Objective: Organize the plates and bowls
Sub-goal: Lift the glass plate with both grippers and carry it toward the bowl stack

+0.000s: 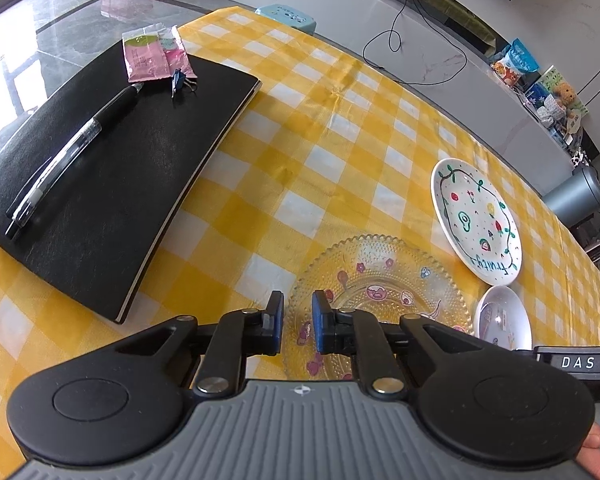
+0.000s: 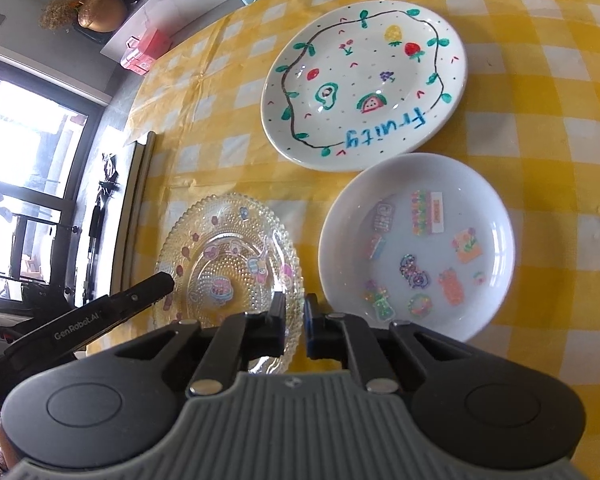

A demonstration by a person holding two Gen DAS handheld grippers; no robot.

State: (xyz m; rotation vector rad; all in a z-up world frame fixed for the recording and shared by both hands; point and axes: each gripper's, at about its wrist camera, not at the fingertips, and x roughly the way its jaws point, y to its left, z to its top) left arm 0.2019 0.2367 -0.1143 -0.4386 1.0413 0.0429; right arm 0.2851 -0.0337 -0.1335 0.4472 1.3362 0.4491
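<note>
— Yellow-checked tablecloth (image 2: 540, 128) first; what sits on it?

— Far: a white "Fruity" plate (image 2: 364, 84). Just near of it, a white bowl (image 2: 416, 248) with stickers; left of that, a beaded glass plate (image 2: 228, 268).

— And the black notebook (image 1: 112, 168)?

— Far left, with a pen (image 1: 72, 156) on top.

— Grippers?

— Left gripper (image 1: 298, 316) and right gripper (image 2: 294, 314) are both narrowed over the glass plate's near rim; I cannot tell whether either grips it.

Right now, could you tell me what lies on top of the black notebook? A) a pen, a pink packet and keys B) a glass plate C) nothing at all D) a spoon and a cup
A: the left wrist view shows a pen, a pink packet and keys lying on the black notebook.
</note>
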